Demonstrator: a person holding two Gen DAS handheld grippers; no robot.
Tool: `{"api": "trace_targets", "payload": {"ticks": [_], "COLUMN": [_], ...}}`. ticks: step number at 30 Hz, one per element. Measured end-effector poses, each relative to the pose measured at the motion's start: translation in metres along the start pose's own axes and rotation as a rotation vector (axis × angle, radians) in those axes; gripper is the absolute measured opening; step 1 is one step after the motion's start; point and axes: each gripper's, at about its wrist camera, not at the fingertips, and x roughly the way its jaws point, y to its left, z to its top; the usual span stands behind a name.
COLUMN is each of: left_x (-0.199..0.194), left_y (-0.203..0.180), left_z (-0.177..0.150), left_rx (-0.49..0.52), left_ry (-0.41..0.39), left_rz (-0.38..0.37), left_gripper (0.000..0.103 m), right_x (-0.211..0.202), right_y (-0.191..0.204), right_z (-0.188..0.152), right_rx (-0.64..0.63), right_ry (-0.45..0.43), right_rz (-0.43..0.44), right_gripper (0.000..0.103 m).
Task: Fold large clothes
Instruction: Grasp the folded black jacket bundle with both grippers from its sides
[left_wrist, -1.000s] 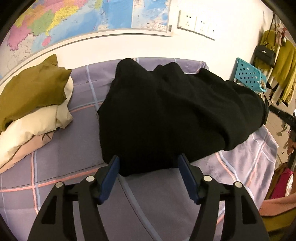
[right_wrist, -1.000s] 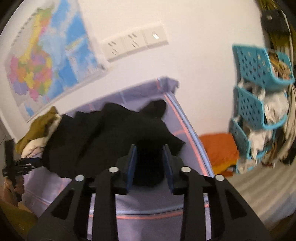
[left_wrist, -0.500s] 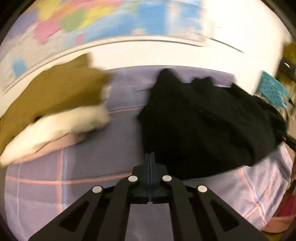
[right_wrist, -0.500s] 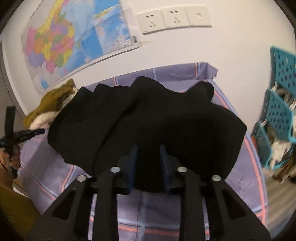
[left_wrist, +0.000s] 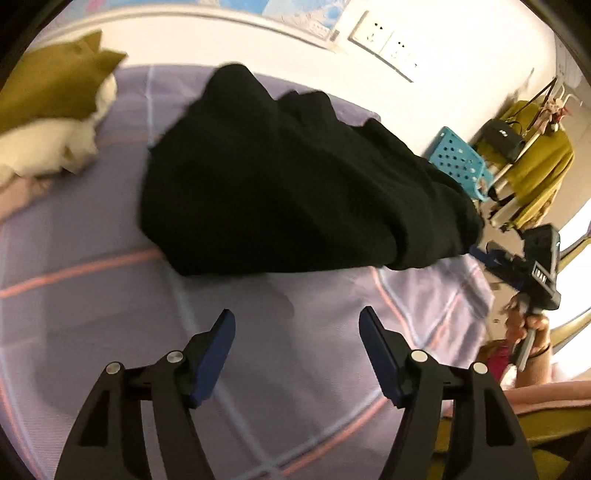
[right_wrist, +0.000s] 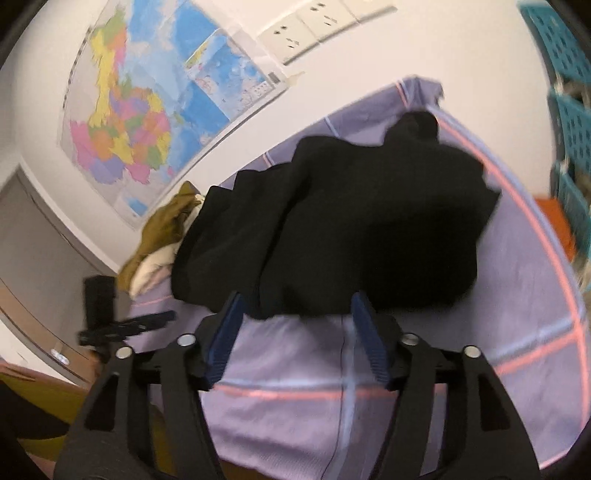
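A large black garment lies bunched on the purple checked bed sheet; it also shows in the right wrist view. My left gripper is open and empty, hovering over bare sheet a little short of the garment's near edge. My right gripper is open, its blue fingertips at the garment's near hem, with nothing clamped. The right gripper also shows at the right of the left wrist view, beside the garment's end.
Folded olive, cream and pink clothes are stacked at the bed's left. A map and sockets are on the wall. Teal baskets and hanging clothes stand right of the bed.
My left gripper was shut half a second ago and is now open, back from the garment. My right gripper has let go of the black fabric and opened wide.
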Motion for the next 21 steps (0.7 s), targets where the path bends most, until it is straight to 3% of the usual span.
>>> {"api": "trace_targets", "payload": {"ticks": [3, 9, 15, 18, 21], "left_x": [0.013, 0.025, 0.03, 0.032, 0.038], "left_y": [0.001, 0.011, 0.025, 0.032, 0.021], "left_z": [0.003, 0.022, 0.037, 0.043, 0.051], "left_rx": [-0.068, -0.187, -0.308, -0.402, -0.364], "left_ry": [0.023, -0.033, -0.103, -0.162, -0.17], "left_rz": [-0.06, -0.132, -0.17, -0.16, -0.091], "left_gripper": [0.077, 0.091, 0.093, 0.091, 0.091], "right_x": [-0.002, 0.004, 0.012, 0.016, 0.022], "right_y": [-0.014, -0.029, -0.036, -0.036, -0.036], "right_z": [-0.009, -0.011, -0.004, 0.002, 0.008], "right_rx": [0.089, 0.186, 0.242, 0.261, 0.275], "right_ry": [0.01, 0.005, -0.034, -0.056, -0.079], "right_rz": [0.024, 0.033, 0.008, -0.021, -0.049], "right_gripper": [0.064, 0.069, 0.072, 0.074, 0.076]}}
